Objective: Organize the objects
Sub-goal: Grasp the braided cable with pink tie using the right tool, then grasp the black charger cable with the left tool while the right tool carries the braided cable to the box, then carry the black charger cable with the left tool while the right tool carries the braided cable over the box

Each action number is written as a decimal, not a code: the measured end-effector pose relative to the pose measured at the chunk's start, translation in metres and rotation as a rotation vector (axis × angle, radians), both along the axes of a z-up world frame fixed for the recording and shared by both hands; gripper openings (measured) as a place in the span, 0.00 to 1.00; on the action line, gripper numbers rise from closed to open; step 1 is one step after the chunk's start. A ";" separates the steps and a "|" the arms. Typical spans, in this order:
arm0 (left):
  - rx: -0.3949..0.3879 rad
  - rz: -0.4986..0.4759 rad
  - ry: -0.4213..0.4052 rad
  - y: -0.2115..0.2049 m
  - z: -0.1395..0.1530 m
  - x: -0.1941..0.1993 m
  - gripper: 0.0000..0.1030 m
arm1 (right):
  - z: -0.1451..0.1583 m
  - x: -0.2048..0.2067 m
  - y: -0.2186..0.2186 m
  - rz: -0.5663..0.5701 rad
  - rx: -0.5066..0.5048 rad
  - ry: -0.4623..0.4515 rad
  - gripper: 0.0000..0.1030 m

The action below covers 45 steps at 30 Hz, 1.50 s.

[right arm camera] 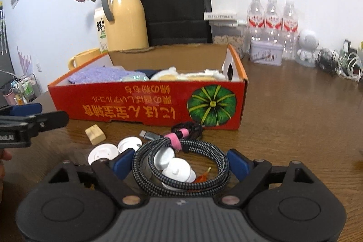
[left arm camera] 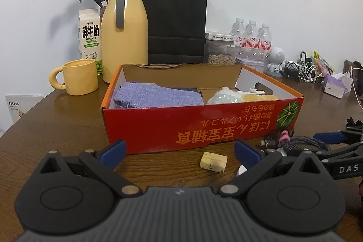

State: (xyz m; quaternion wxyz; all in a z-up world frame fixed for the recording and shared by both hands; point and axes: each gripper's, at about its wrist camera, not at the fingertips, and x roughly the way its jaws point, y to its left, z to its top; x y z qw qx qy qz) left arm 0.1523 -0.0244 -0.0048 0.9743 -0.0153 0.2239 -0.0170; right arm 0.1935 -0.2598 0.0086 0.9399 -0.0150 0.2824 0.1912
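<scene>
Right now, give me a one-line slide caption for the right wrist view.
Open right gripper straddles a coiled braided cable among white caps, before the red box.

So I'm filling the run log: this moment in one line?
left claw: open, empty | right claw: open around coiled cable | red box: partly filled

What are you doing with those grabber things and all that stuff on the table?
A person is tidying loose things into the red box, using a grabber in each hand. The right gripper sits open around a coiled cable tied with a pink strap, with white caps beside it. The left gripper is open and empty, facing a small wooden block. A purple cloth and soft toys are already in the box.
</scene>
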 end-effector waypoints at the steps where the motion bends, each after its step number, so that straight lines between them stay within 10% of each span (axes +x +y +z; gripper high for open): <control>1: 0.001 0.002 0.002 0.000 0.000 0.000 1.00 | 0.001 -0.001 0.000 0.000 0.001 -0.009 0.84; 24: 0.024 -0.146 0.257 -0.050 -0.013 -0.007 0.99 | 0.020 -0.027 -0.010 -0.028 0.038 -0.206 0.84; 33: 0.044 -0.140 0.252 -0.059 -0.015 -0.016 0.41 | 0.021 -0.032 -0.011 -0.019 0.046 -0.225 0.84; 45: -0.009 -0.099 0.211 -0.045 -0.006 -0.021 0.38 | 0.020 -0.031 -0.011 -0.017 0.037 -0.223 0.80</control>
